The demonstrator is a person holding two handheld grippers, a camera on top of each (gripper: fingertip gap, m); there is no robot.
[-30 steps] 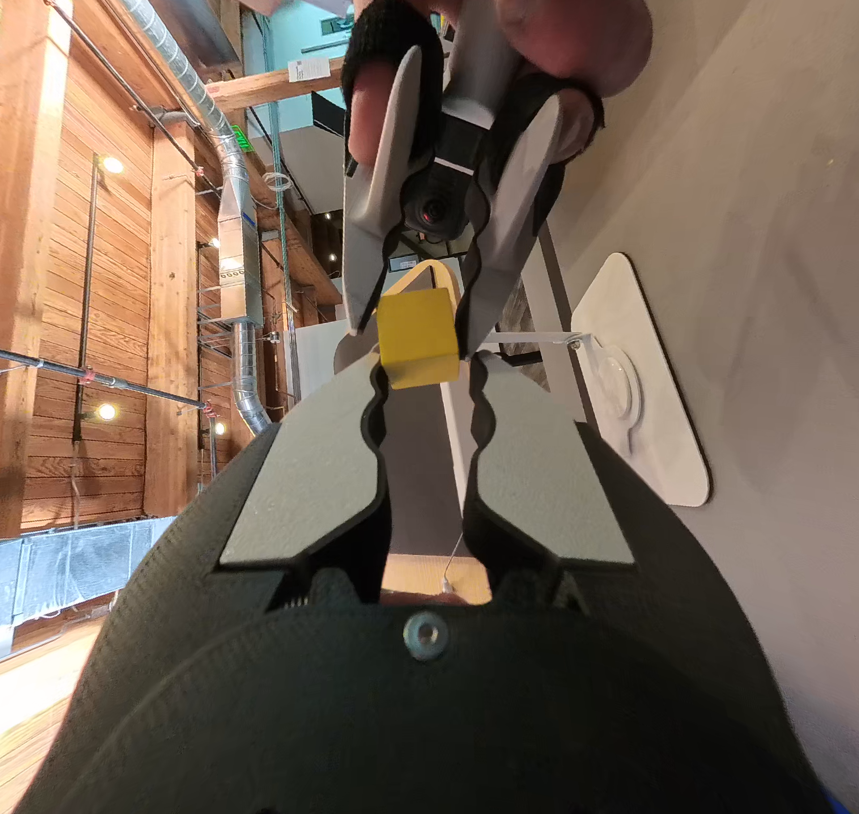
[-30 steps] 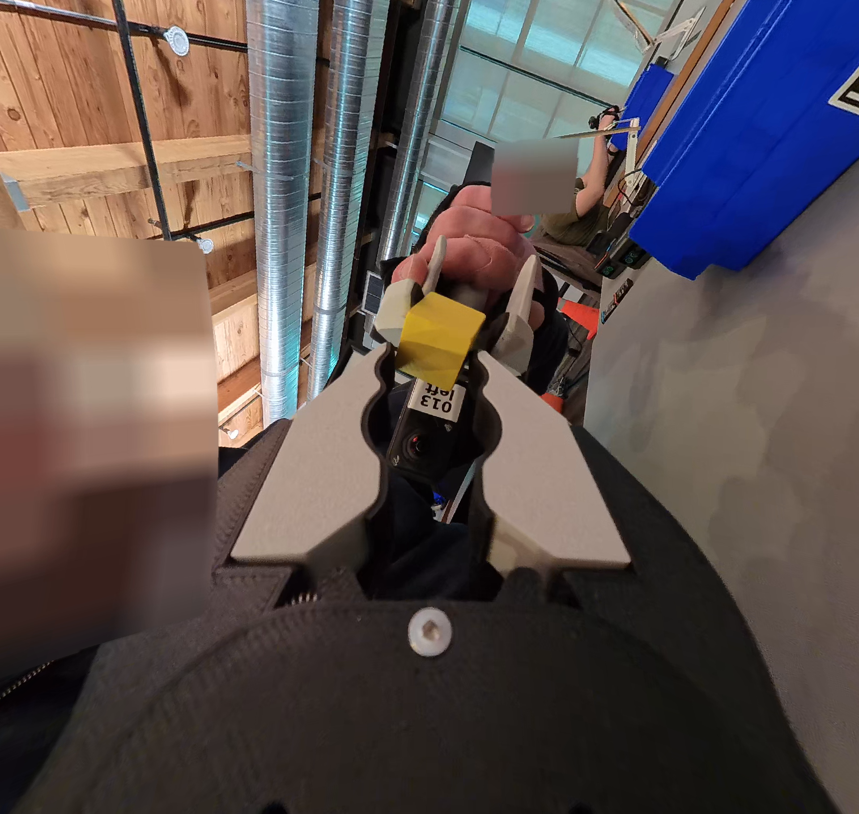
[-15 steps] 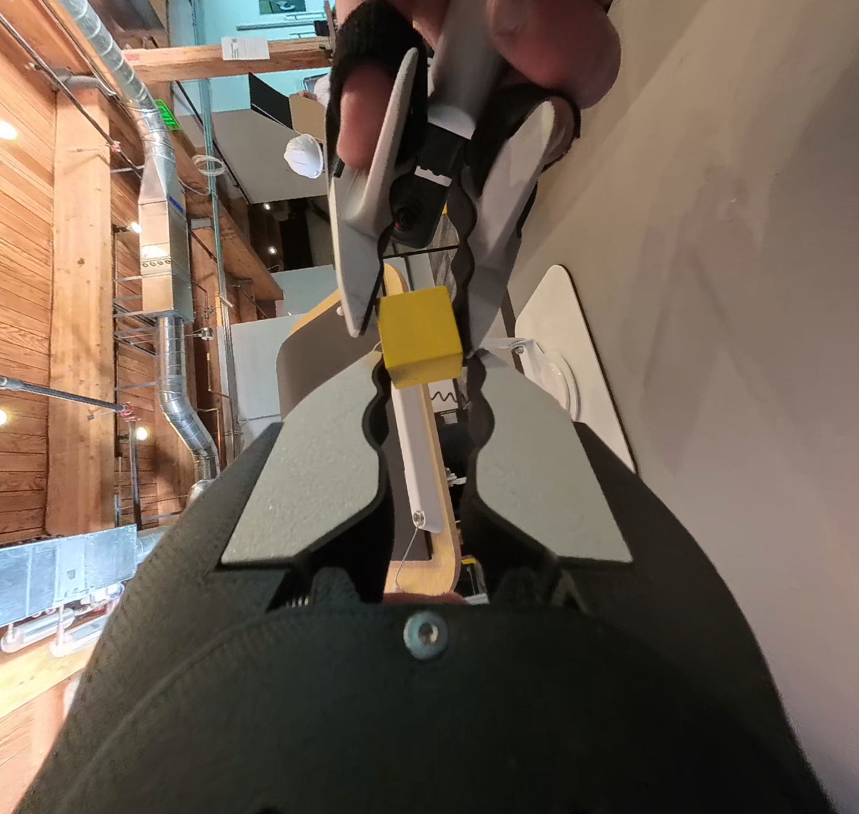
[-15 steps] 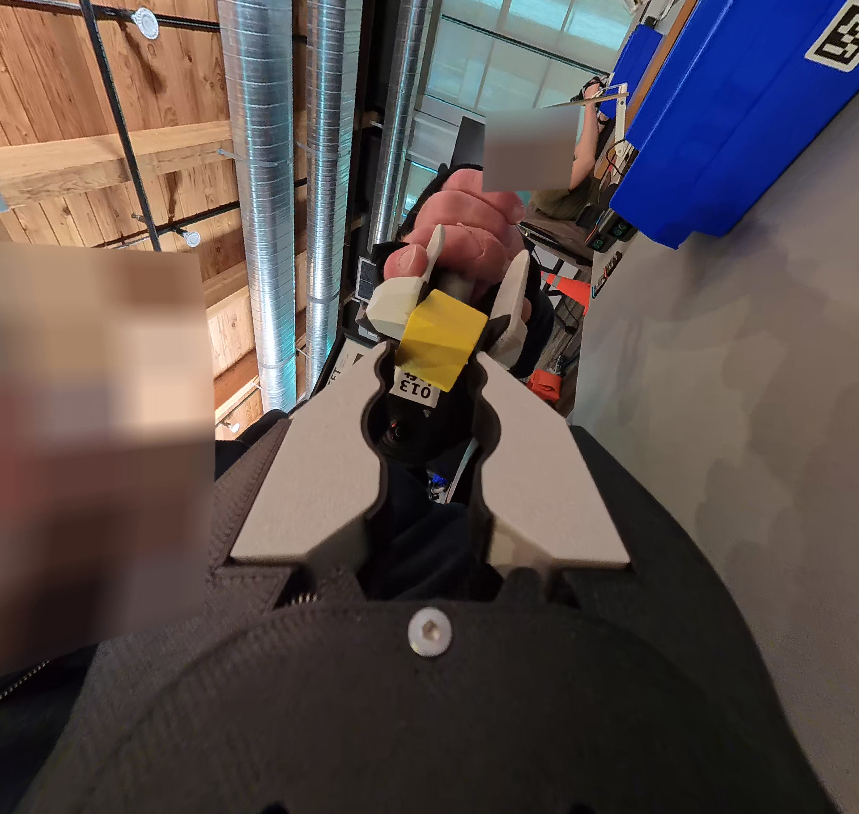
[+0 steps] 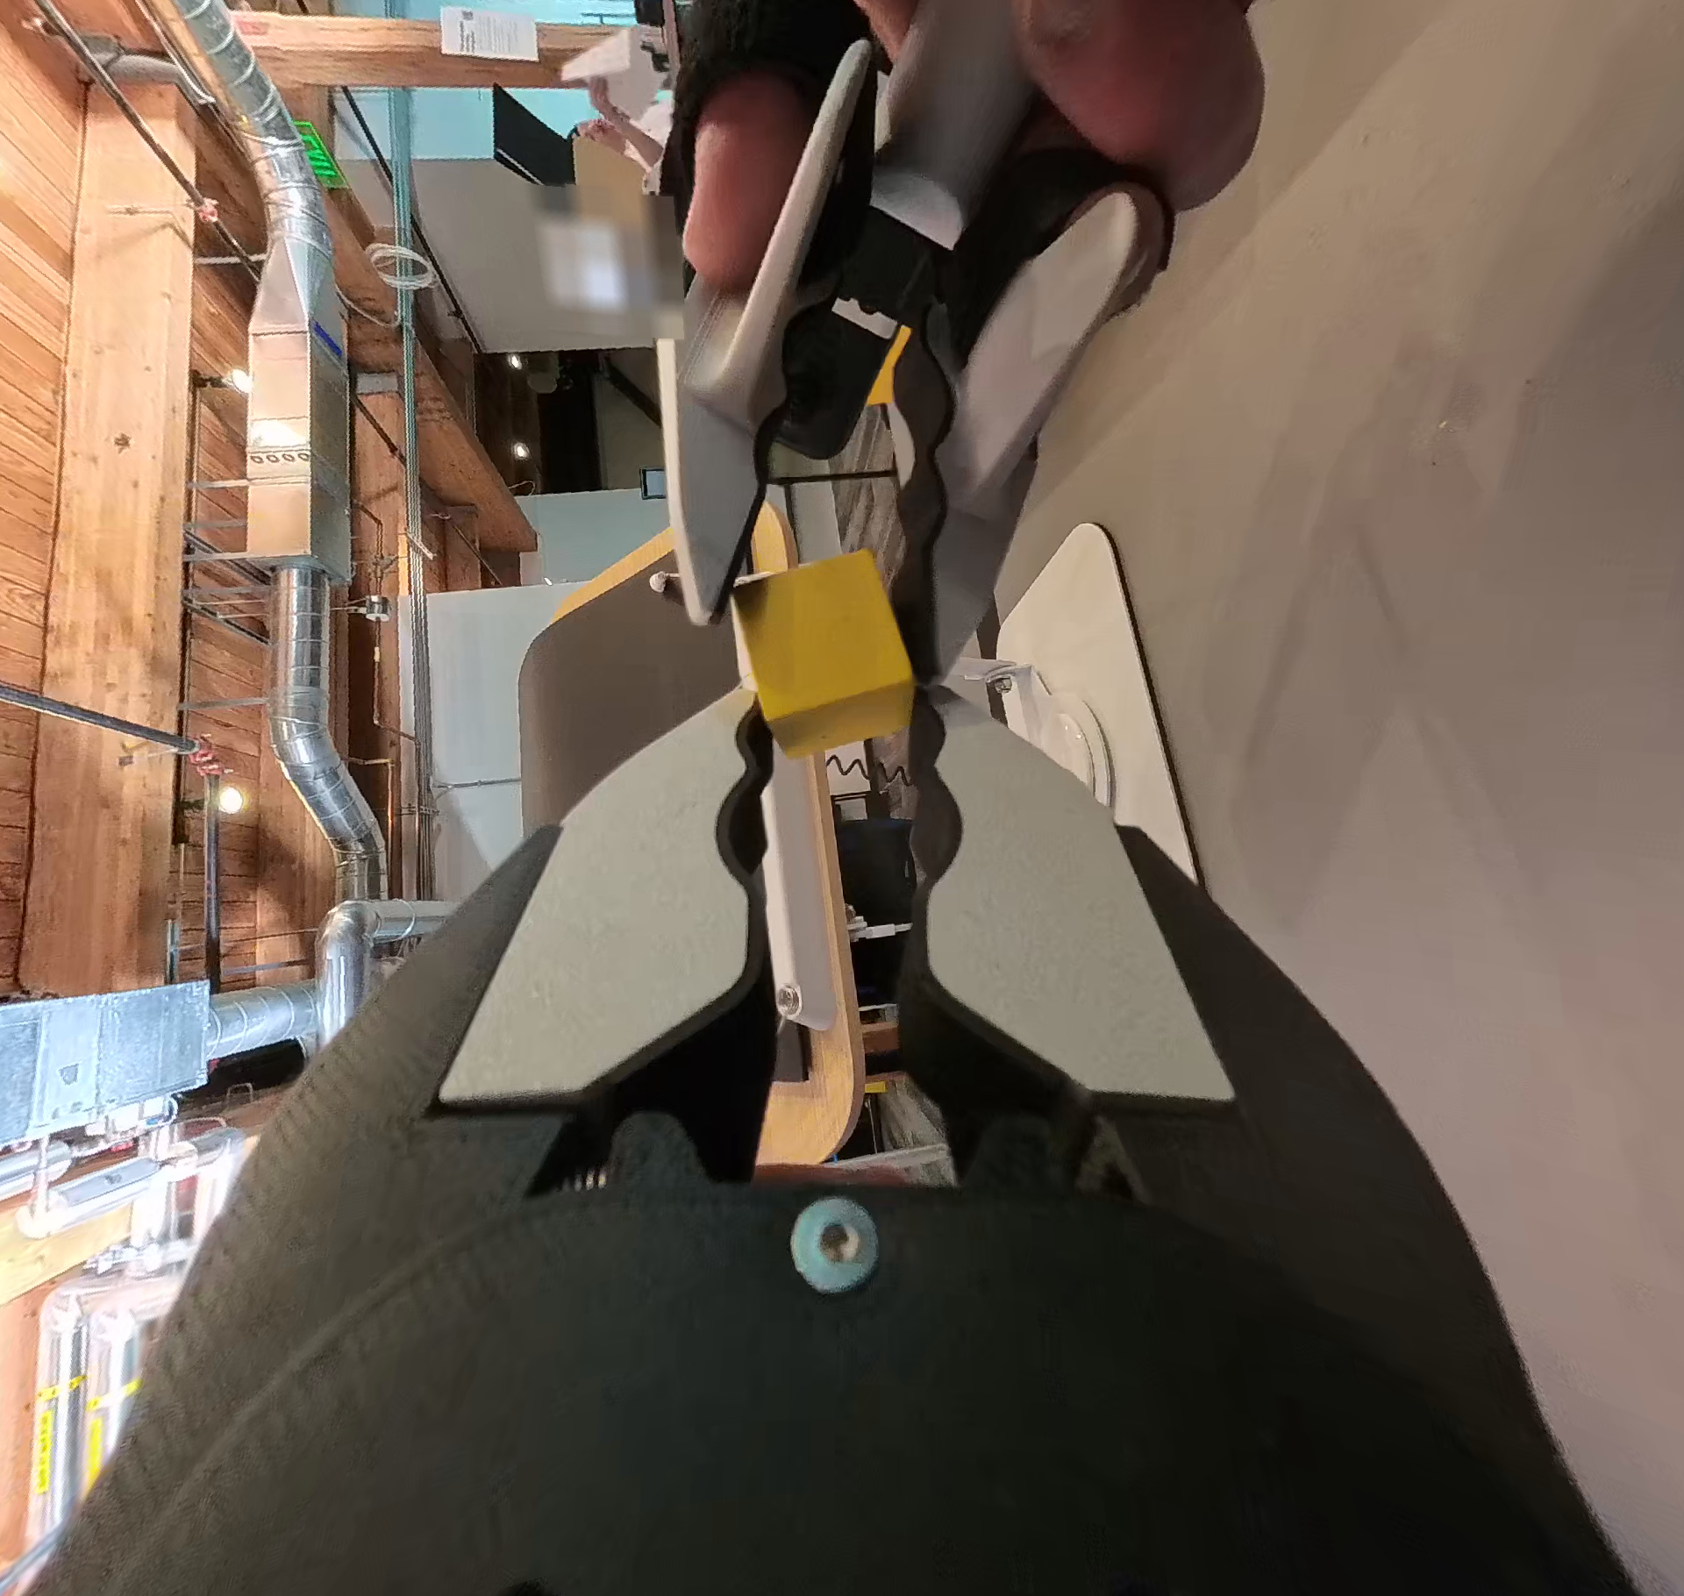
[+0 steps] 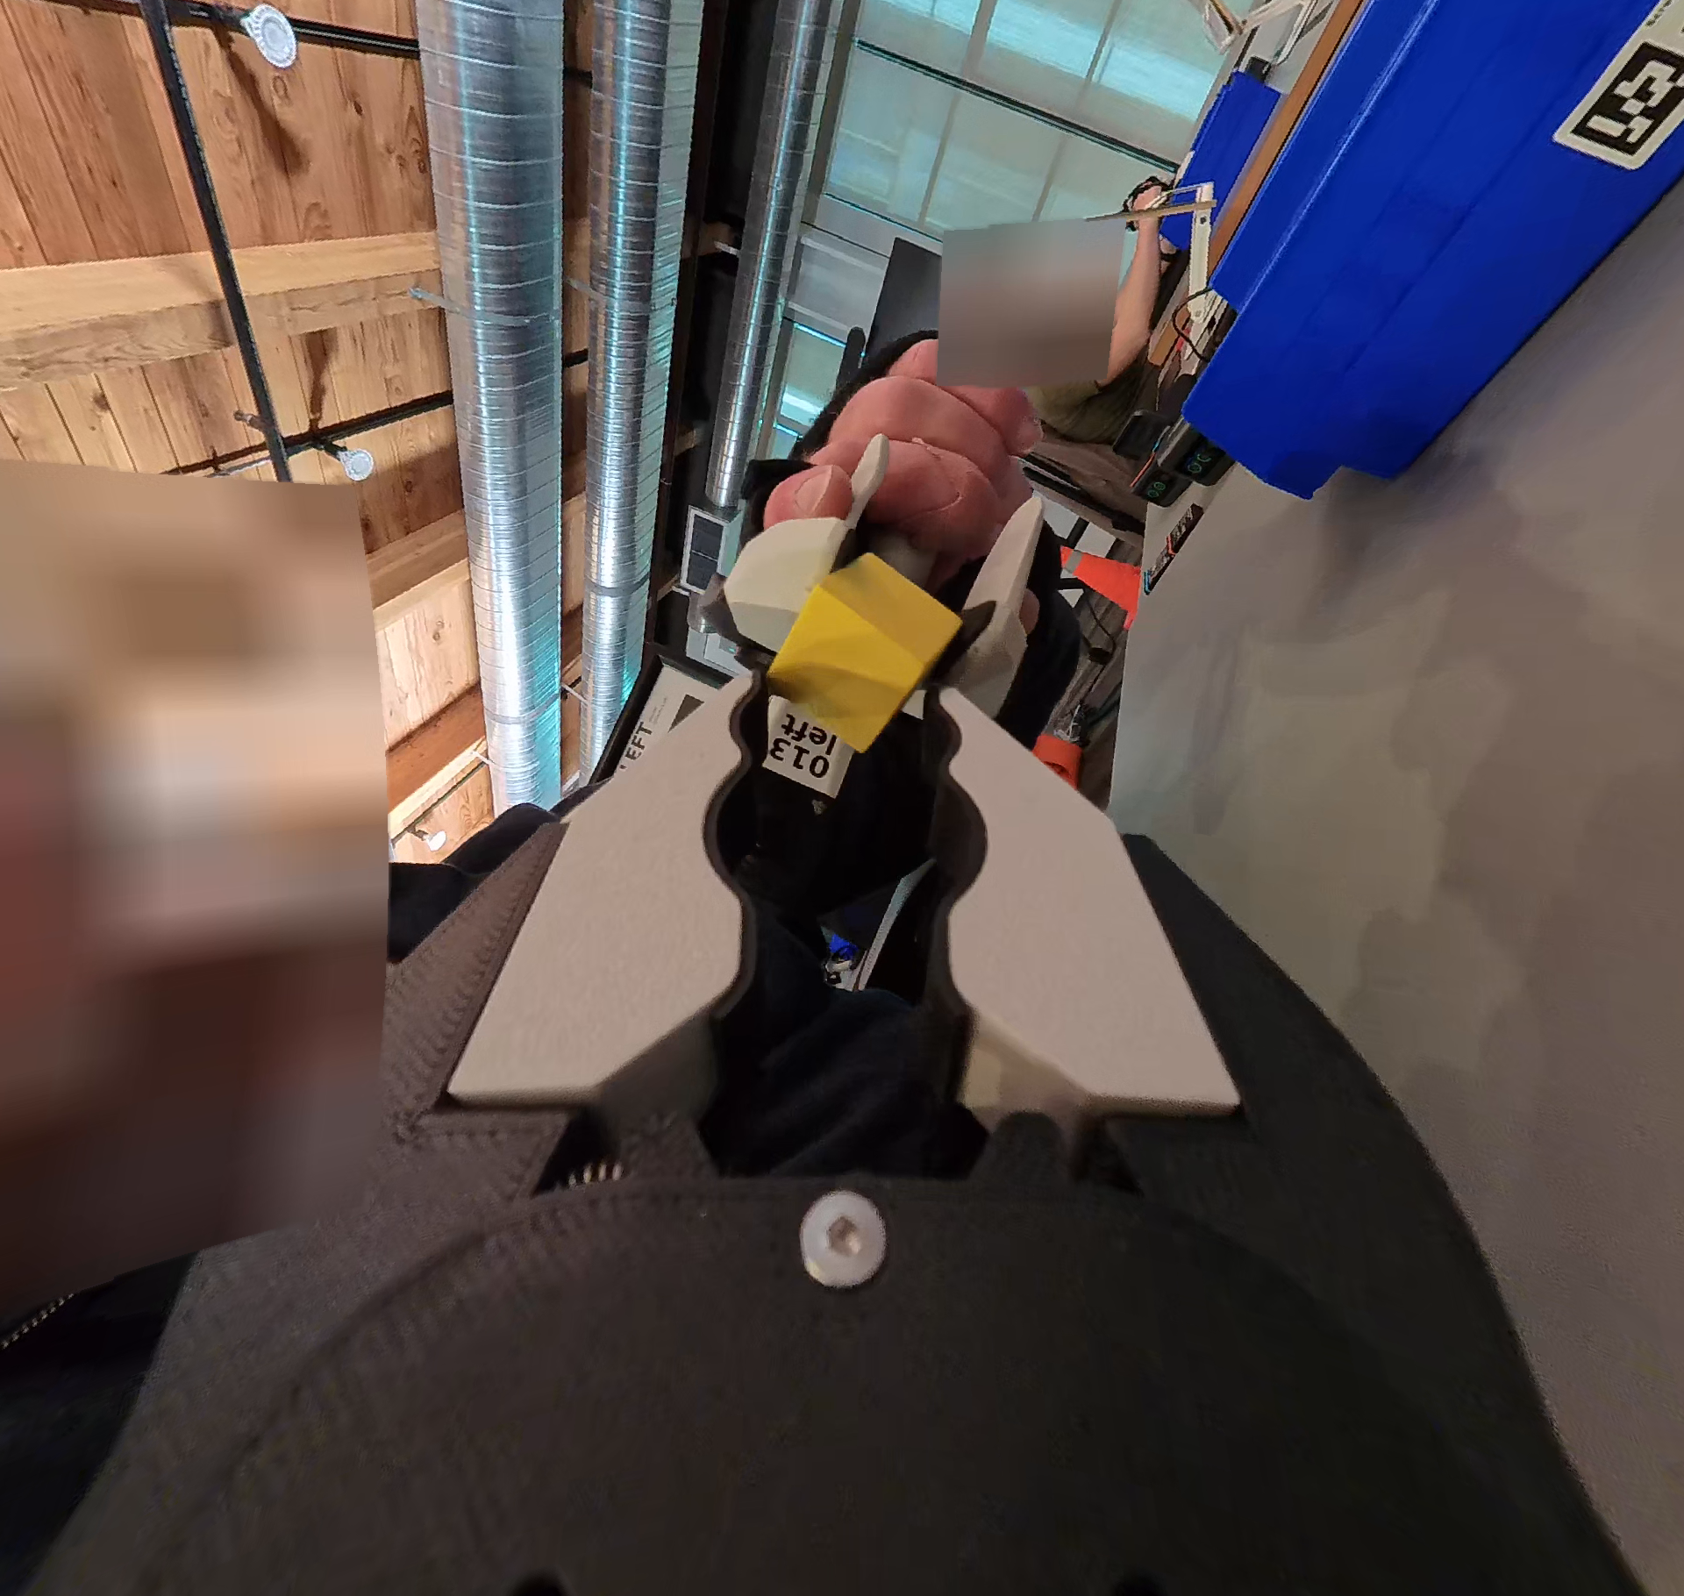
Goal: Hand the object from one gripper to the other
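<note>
A yellow cube (image 5: 825, 655) hangs in the air between the two grippers, which meet tip to tip above the grey table (image 5: 1422, 605). My left gripper (image 5: 838, 714) has its two tips pressed on the cube's near end. My right gripper (image 5: 816, 632), held in a hand, reaches in from the top of the view with one finger on each side of the cube's far end. In the right wrist view the cube (image 6: 861, 641) sits at the tips of my right gripper (image 6: 843, 691), with the left gripper (image 6: 866, 650) clamped on it from behind.
Both views are rolled sideways. A white board (image 5: 1093, 641) with a clear round fitting lies on the table beyond the cube. A blue bin (image 6: 1422, 213) stands at the table's far edge. A person (image 6: 1130, 368) sits in the background.
The pair of grippers has swung a little and the background has shifted. The cube stays between both sets of fingers and neither finger gap has visibly changed.
</note>
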